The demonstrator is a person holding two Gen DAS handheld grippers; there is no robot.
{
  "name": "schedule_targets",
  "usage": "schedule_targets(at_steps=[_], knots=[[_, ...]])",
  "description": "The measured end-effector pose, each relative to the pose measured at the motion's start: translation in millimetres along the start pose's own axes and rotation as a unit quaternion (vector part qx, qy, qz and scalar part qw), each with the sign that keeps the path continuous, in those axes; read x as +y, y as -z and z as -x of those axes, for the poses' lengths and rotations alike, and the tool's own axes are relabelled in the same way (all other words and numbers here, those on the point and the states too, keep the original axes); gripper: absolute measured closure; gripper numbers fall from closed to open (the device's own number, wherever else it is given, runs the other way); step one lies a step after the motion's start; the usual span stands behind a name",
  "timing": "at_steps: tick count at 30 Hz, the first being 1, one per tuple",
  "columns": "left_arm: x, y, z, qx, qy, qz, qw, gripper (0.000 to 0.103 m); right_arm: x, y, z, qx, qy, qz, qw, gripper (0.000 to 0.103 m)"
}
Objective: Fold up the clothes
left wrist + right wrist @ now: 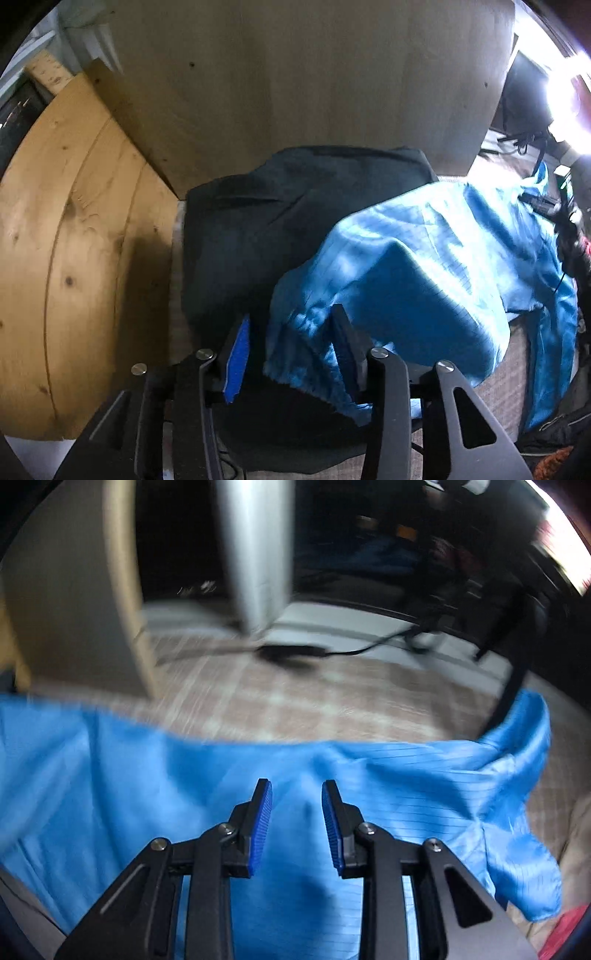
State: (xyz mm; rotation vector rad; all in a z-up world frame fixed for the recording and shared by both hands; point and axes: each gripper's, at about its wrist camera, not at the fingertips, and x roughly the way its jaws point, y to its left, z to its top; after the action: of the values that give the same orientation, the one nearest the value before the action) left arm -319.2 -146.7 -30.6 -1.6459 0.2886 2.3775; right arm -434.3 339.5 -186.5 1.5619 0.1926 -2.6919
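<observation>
Left wrist view: blue garment (424, 266) draped half over dark folded garment (258, 229), hem corner loose between parted left gripper (291, 350).
Right gripper (297, 823) parted above blue cloth, grasping nothing. Risk: slippery hem slips out, dark stack drags askew.

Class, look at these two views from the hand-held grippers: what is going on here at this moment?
A person with a two-finger gripper in each hand is partway through folding clothes. A blue garment lies crumpled, partly over a dark garment, on a checked surface. The left gripper stands open around the blue garment's near edge, the cloth between its jaws but not pinched. The right gripper hangs open above the blue cloth, gripping nothing.
</observation>
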Motion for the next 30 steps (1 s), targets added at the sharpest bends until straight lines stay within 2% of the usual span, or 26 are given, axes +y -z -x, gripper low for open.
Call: schedule_targets(at_steps=[1, 2, 5, 7, 10, 12, 15, 19, 22, 24, 25, 26, 29, 30], knots=[[2.7, 0.7, 4.1, -0.004, -0.002, 0.001, 1.0000, 0.058, 5.6, 0.3, -8.3, 0.014, 0.023, 0.015, 1.000, 0.075], [5.4, 1.6, 8.0, -0.007, -0.004, 0.003, 1.0000, 0.056, 7.3, -0.9, -13.1, 0.024, 0.027, 0.012, 0.999, 0.075], [13.3, 7.8, 18.7, -0.015, -0.006, 0.008, 0.9998, 0.054, 8.2, -3.1, 4.4, 0.011, -0.017, -0.024, 1.000, 0.075], [19.5, 12.8, 26.2, -0.024, -0.008, 0.010, 0.9996, 0.050, 18.7, -1.8, 25.4, -0.001, -0.030, -0.016, 0.999, 0.075], [27.8, 21.1, 28.6, -0.031, 0.008, 0.024, 0.9992, 0.047, 41.1, 5.2, 56.7, -0.014, -0.052, 0.005, 0.999, 0.075], [19.8, 27.0, 24.2, -0.020, 0.021, 0.026, 0.9992, 0.047, 59.8, 14.5, 77.8, -0.023, -0.079, 0.012, 0.997, 0.075], [7.0, 43.1, 19.1, -0.015, 0.066, 0.024, 0.9974, 0.047, 93.3, 33.5, 105.4, -0.034, -0.103, 0.042, 0.993, 0.073], [-5.6, 47.3, 8.6, 0.000, 0.084, 0.029, 0.9961, 0.044, 133.7, 56.3, 132.1, -0.038, -0.136, 0.078, 0.987, 0.070], [-7.4, 47.7, -7.4, 0.021, 0.107, 0.049, 0.9928, 0.041, 145.7, 68.8, 141.7, -0.043, -0.135, 0.100, 0.985, 0.064], [-11.8, 47.3, -22.4, 0.028, 0.114, 0.054, 0.9916, 0.049, 147.4, 76.7, 142.6, -0.037, -0.130, 0.102, 0.986, 0.064], [-17.6, 48.7, -25.9, 0.024, 0.114, 0.051, 0.9919, 0.069, 146.3, 81.1, 139.7, -0.030, -0.127, 0.102, 0.986, 0.064], [-25.4, 47.8, -19.0, 0.019, 0.118, 0.045, 0.9918, 0.079, 143.3, 86.2, 133.1, -0.018, -0.123, 0.099, 0.987, 0.063], [-32.9, 41.8, -2.9, -0.003, 0.128, 0.031, 0.9912, 0.087, 136.5, 101.6, 115.0, 0.013, -0.104, 0.102, 0.989, 0.063], [-32.7, 38.6, 2.7, -0.011, 0.128, 0.027, 0.9913, 0.087, 135.0, 106.6, 109.7, 0.023, -0.107, 0.102, 0.989, 0.063]])
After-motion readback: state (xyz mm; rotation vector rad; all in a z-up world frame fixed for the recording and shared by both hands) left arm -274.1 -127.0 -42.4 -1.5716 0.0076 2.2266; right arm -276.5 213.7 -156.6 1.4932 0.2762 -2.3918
